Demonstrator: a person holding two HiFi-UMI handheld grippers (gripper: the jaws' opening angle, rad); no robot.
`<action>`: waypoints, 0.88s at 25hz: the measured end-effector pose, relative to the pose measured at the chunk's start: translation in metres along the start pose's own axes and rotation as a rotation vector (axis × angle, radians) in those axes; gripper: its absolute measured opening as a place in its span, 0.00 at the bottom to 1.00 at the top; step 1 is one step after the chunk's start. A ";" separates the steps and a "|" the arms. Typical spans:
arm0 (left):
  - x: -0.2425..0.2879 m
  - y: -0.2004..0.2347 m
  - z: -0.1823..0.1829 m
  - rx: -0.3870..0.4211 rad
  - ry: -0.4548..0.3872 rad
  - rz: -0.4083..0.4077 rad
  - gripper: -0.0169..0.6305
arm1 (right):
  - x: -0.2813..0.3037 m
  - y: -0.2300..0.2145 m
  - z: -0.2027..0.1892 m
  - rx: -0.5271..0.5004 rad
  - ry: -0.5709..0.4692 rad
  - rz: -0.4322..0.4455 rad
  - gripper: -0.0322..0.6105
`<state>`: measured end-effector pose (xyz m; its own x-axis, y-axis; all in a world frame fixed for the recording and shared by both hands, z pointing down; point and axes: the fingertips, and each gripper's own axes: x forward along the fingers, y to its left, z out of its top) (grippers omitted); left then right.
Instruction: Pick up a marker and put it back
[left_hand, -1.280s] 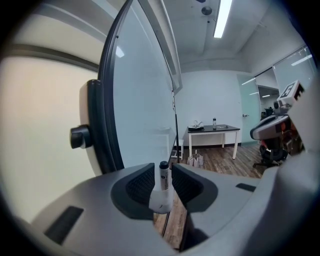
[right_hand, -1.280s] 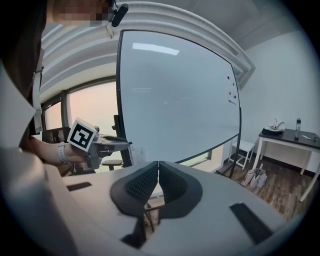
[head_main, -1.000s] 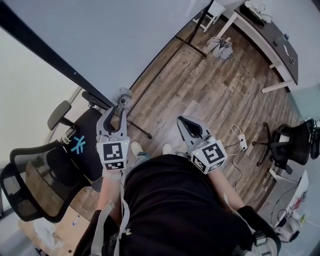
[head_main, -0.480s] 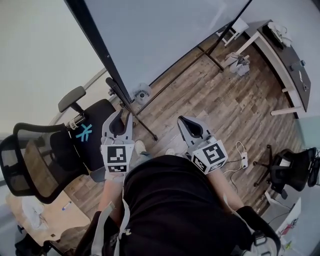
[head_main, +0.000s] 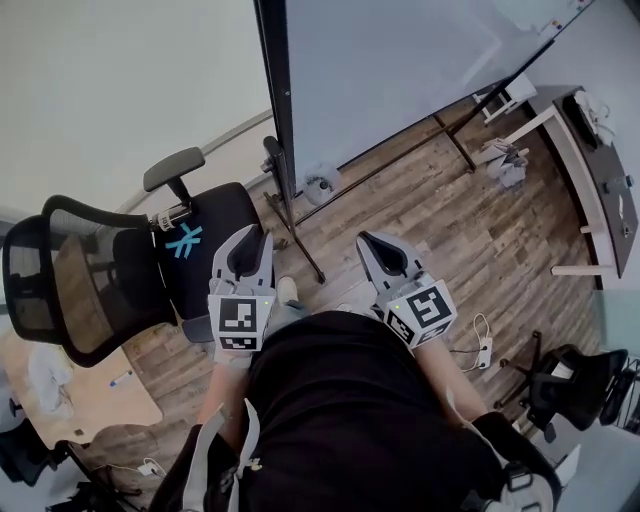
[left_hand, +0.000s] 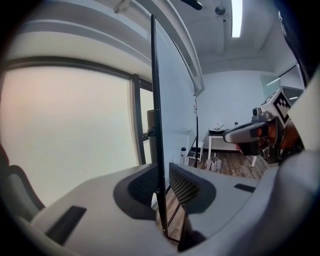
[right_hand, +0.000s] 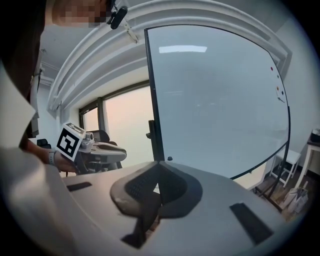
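You hold both grippers low in front of your black top (head_main: 340, 420). They point toward the big whiteboard (head_main: 400, 70).

Your left gripper (head_main: 255, 238) has its jaws a little bit apart, with only a thin gap. Nothing sits in the gap. You just see the board's dark edge through it.

Your right gripper (head_main: 366, 240) has its jaws pressed together, and they hold nothing.

The two grippers are side by side and do not touch.

A black chair (head_main: 140, 280) stands on the left, near your left gripper. The whiteboard stands on its legs on the wood floor (head_main: 430, 220), far in front of you. A desk (head_main: 600, 160) is far off on the right.

I cannot tell where the marker is in any view.
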<state>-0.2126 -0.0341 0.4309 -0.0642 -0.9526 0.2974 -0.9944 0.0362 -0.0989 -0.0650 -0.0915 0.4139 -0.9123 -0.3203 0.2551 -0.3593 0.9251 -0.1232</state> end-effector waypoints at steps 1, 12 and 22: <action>-0.004 0.002 -0.001 -0.003 0.001 0.008 0.15 | 0.003 0.003 0.001 -0.005 0.000 0.014 0.07; -0.034 0.015 -0.011 -0.075 -0.014 0.049 0.12 | 0.031 0.031 0.006 -0.037 0.011 0.135 0.07; -0.044 0.020 -0.010 -0.140 -0.060 0.029 0.10 | 0.040 0.044 0.011 -0.065 0.015 0.184 0.07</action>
<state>-0.2309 0.0117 0.4251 -0.0926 -0.9667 0.2385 -0.9944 0.1020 0.0274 -0.1200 -0.0657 0.4078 -0.9582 -0.1418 0.2486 -0.1727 0.9791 -0.1073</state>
